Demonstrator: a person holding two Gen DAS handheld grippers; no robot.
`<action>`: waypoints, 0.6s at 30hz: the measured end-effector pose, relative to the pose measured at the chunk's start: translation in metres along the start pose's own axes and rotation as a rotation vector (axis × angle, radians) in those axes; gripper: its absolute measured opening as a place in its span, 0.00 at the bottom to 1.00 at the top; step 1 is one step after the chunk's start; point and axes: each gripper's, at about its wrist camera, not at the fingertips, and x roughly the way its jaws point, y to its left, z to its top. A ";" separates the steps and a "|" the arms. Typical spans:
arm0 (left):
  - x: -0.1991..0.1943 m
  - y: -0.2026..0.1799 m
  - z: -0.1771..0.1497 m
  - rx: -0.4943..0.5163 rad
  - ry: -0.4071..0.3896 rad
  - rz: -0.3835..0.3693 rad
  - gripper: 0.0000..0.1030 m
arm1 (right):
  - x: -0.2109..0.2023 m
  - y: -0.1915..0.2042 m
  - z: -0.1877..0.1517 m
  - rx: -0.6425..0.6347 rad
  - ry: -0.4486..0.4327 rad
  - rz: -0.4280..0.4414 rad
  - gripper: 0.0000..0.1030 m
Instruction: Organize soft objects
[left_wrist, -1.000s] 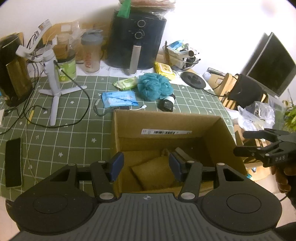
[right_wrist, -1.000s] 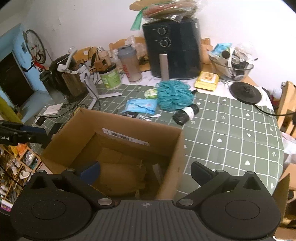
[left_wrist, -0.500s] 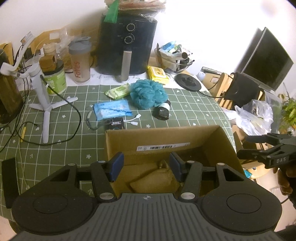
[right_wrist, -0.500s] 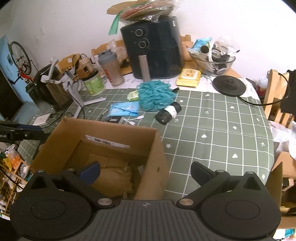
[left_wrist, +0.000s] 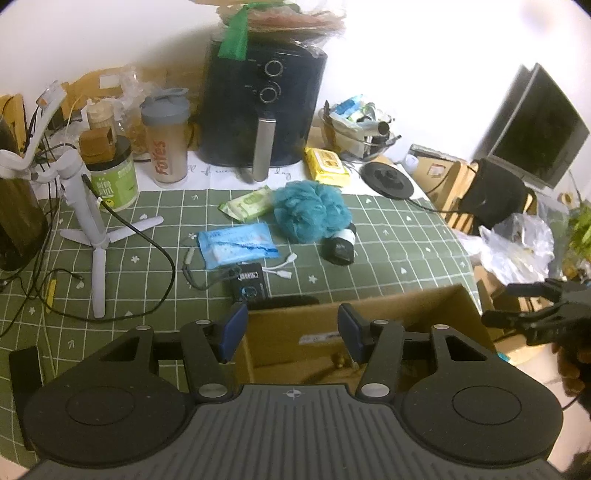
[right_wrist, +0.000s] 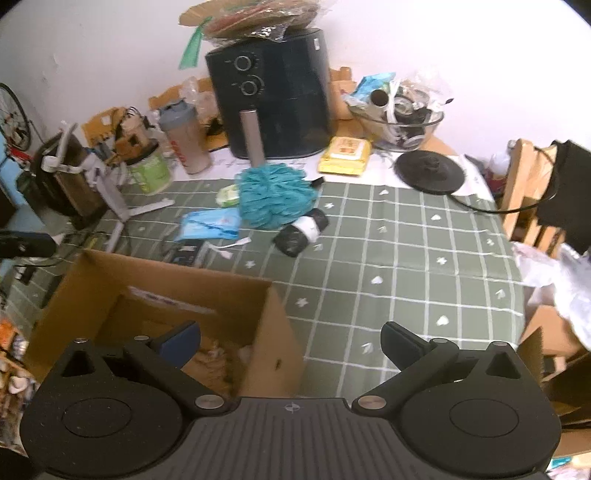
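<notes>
**A:** ok going left to right on the worktop (left_wrist: 388, 258), green grid cloth. Far left there's a white tripod stand (left_wrist: 92, 236) with a cable trailing off it, then a green-label jar (left_wrist: 112, 181) and a grey-lidded shaker bottle (left_wrist: 164, 144) at the back

**B:** and the soft stuff?

**A:** middle of the cloth. Blue wipes pack (left_wrist: 236, 245) lying flat, a green wipes pack (left_wrist: 247, 203) just behind it, and the teal bath pouf (left_wrist: 312, 212) to their right, touching a black roll with a white band (left_wrist: 340, 245). Black air fryer (left_wrist: 266, 110) stands behind all that, yellow pack (left_wrist: 327, 166) beside it

**B:** box?

**A:** cardboard box (right_wrist: 166, 291) sits at the near edge, open top, something tan and soft-looking (right_wrist: 218, 362) down inside, too blurry to name

**B:** claws?

**A:** left claw (left_wrist: 291, 332) is half released, blue pads apart with nothing between them, hanging over the box's far wall. Right claw (right_wrist: 290, 341) is spread wide and empty too, straddling the box's right wall, one finger over the inside, one over bare cloth
</notes>
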 end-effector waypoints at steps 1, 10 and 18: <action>0.001 0.003 0.002 -0.012 -0.003 -0.009 0.52 | 0.002 0.000 0.001 0.000 -0.002 -0.013 1.00; 0.012 0.018 0.025 0.026 -0.022 -0.011 0.52 | 0.013 -0.005 0.015 0.002 -0.047 -0.060 1.00; 0.033 0.032 0.040 0.115 -0.025 -0.010 0.51 | 0.020 -0.006 0.023 -0.050 -0.052 -0.086 1.00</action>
